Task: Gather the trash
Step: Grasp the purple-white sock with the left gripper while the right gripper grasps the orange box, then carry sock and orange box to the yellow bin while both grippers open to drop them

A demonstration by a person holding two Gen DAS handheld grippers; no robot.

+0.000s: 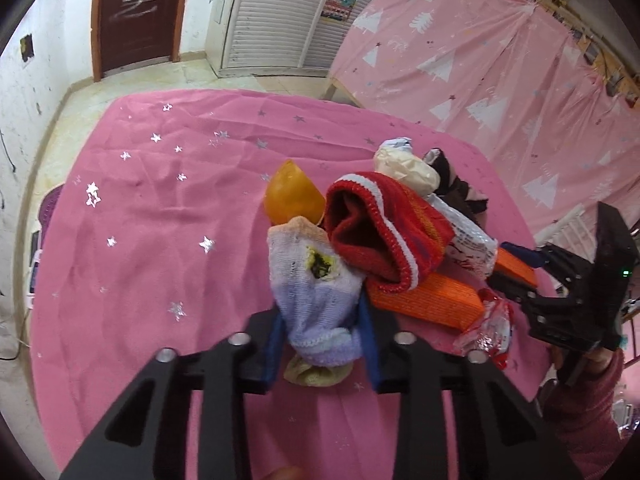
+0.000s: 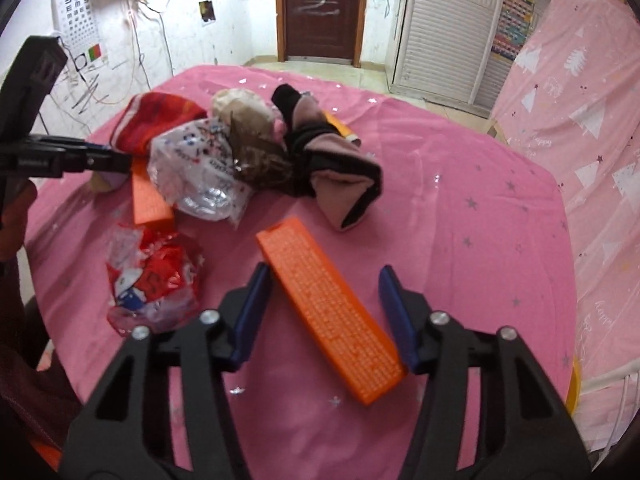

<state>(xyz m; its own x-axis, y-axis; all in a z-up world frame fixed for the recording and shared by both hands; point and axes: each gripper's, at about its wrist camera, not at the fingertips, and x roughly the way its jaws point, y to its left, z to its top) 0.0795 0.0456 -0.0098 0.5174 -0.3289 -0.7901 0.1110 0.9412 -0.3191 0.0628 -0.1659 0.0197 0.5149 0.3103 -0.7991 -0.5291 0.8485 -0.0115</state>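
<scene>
My left gripper (image 1: 320,320) is shut on a pale purple sock (image 1: 316,300) with a hole, held over the pink tablecloth (image 1: 160,220). Beside it lie a red sock (image 1: 380,232), an orange plastic shell (image 1: 292,196), an orange box (image 1: 424,300) and a red-and-silver wrapper (image 1: 488,332). My right gripper (image 2: 326,308) is open, its blue pads on either side of a second orange box (image 2: 332,316), not closed on it. Ahead lie a red wrapper (image 2: 156,280), a clear printed bag (image 2: 200,172), a brown wrapper (image 2: 256,152) and a black-and-pink sock (image 2: 332,164).
The table stands in a room with a brown door (image 2: 320,8), a white louvred cabinet (image 2: 444,28) and pink tree-print curtains (image 2: 580,120) on the right. The left gripper's body (image 2: 36,128) reaches in from the left in the right wrist view.
</scene>
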